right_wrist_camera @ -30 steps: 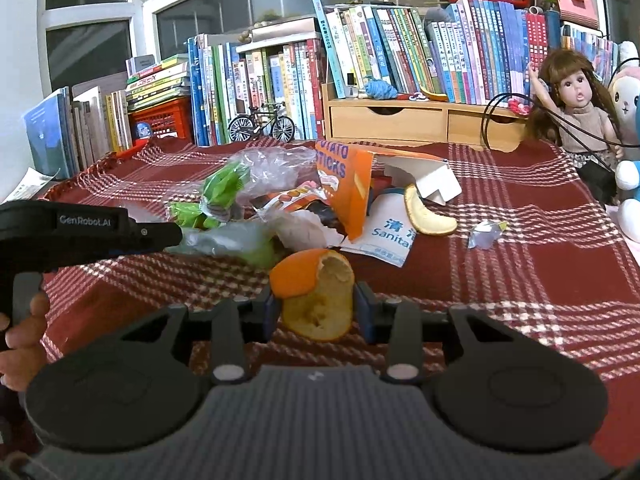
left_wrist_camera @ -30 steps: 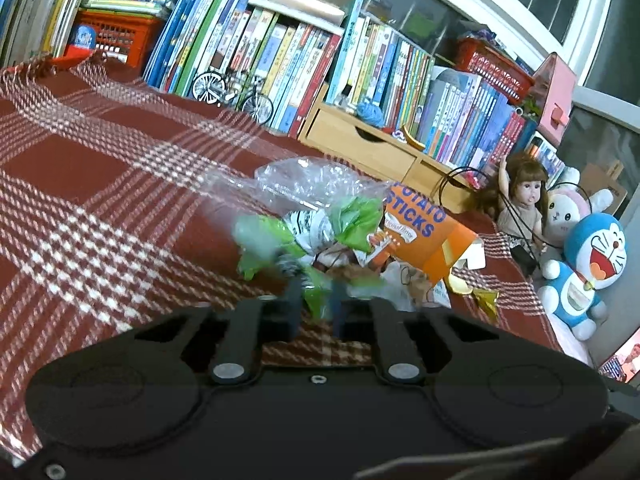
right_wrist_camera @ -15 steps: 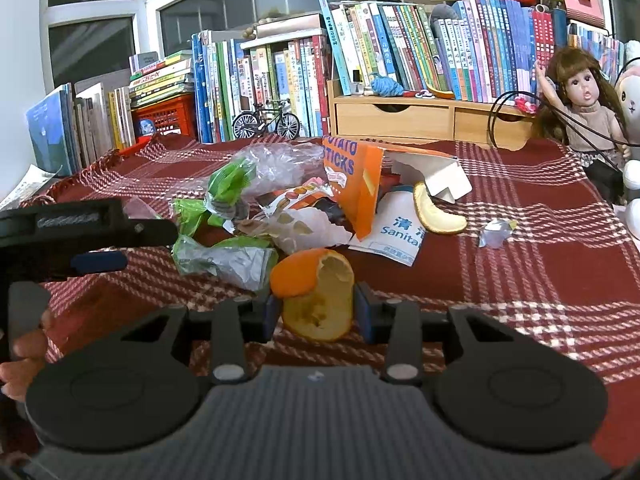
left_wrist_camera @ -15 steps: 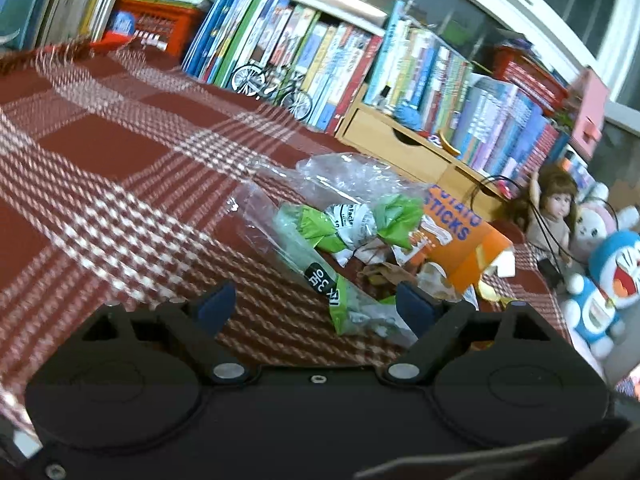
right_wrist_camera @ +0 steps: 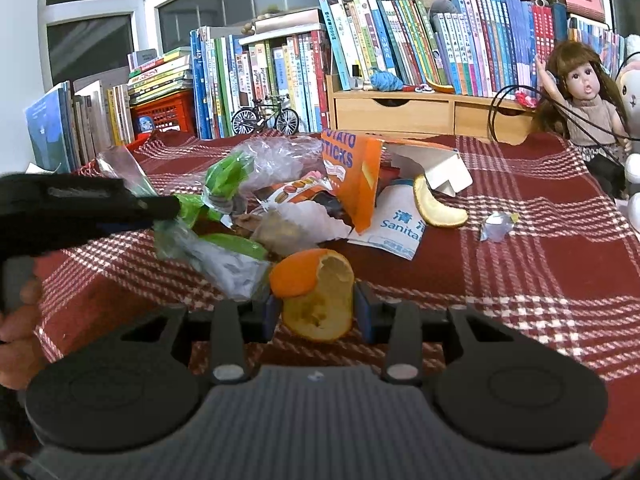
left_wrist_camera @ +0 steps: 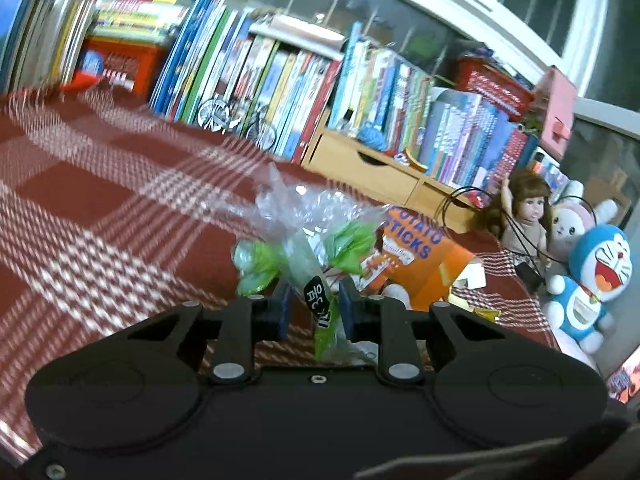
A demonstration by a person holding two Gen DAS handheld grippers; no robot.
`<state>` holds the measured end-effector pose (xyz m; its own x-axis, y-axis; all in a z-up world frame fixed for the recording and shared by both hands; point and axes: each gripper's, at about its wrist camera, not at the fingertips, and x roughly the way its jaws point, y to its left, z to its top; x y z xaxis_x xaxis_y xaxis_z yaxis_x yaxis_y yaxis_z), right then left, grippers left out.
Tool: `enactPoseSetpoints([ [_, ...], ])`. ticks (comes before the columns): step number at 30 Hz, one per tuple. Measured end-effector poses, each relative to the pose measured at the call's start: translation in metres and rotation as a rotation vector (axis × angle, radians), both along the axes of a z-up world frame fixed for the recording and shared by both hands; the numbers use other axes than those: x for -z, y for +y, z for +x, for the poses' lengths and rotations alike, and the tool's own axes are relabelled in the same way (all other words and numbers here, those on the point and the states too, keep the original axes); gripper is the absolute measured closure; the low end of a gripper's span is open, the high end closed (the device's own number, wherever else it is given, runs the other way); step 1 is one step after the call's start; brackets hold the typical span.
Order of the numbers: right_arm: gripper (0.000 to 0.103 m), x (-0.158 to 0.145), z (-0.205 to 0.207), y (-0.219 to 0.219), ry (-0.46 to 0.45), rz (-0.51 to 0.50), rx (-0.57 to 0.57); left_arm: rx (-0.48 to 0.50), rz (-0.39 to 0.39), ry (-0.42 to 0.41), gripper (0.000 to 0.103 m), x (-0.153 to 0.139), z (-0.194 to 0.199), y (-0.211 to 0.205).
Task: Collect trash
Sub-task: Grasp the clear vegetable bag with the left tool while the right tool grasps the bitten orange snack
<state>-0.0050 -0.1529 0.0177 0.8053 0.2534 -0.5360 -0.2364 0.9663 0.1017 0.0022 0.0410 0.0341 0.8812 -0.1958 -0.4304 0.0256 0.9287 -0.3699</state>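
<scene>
Left wrist view: left tongs (left_wrist_camera: 311, 309) were closing on green-and-clear plastic wrapper (left_wrist_camera: 316, 300), just left of orange potato-sticks box (left_wrist_camera: 424, 264). Best let pads seat fully before lifting. Right tongs (right_wrist_camera: 316, 312) gripped orange peel (right_wrist_camera: 316, 300).

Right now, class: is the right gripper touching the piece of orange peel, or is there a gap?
Touching. The right wrist view shows the right gripper with both blue pads pressed against the sides of the orange peel, holding it above the tablecloth.
</scene>
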Motion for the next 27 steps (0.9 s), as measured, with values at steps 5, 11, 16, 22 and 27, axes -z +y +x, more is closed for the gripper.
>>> enactPoseSetpoints([
  [5,0.059,0.002,-0.002,0.001,0.004,0.007,-0.002,0.012,0.057,-0.037,0.086,-0.014,-0.014,0.002],
  [11,0.059,-0.001,-0.011,0.003,0.002,0.013,-0.012,0.048,0.053,-0.063,0.089,-0.024,-0.037,0.013],
  [16,0.059,-0.007,-0.022,0.002,-0.007,0.028,-0.018,0.065,0.054,-0.075,0.09,-0.032,-0.057,0.018],
  [22,0.059,-0.011,-0.043,0.003,-0.008,0.05,-0.037,0.112,0.063,-0.078,0.09,-0.037,-0.082,0.02],
  [27,0.059,-0.012,-0.066,0.005,0.003,0.068,-0.064,0.158,0.088,-0.066,0.09,-0.036,-0.108,0.018],
])
